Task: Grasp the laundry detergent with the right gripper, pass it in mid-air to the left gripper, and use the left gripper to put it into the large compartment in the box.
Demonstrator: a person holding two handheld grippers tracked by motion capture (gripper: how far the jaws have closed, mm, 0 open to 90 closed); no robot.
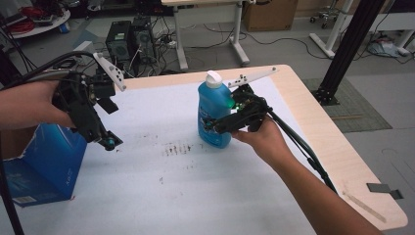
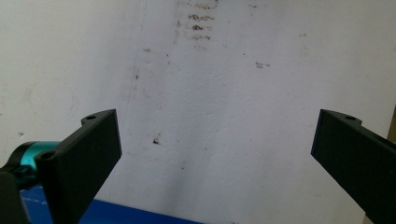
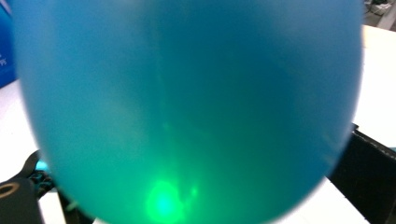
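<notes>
The right gripper point(image 1: 215, 126) has the blue bottle point(image 1: 214, 115) standing between its jaws, low on the body, and from the high view the jaws hug both flanks. In the right gripper view the bottle point(image 3: 187, 107) swells right across the lens, one jaw showing at each side of it. Whether the pads press yet I cannot tell, so no grip is confirmed.

The left gripper point(image 1: 110, 142) hangs well off to the far side of the bottle from the right one, jaws spread wide over the bare white table cover point(image 2: 224, 93), nothing between them. Beneath it sits a blue box point(image 1: 46, 166).

Now the risk. The bottle is rounded and looks slick, and the jaws sit low on it. If the squeeze is weak or off-centre, I judge it could twist or slide out on a lift. A sideways nudge before the pads bite could tip it, since it stands tall on a narrow base.

Orientation: the bottle stands upright, long axis vertical, white cap point(image 1: 214, 78) pointing up, above the right gripper's jaws. The jaws come in level, across that axis.
</notes>
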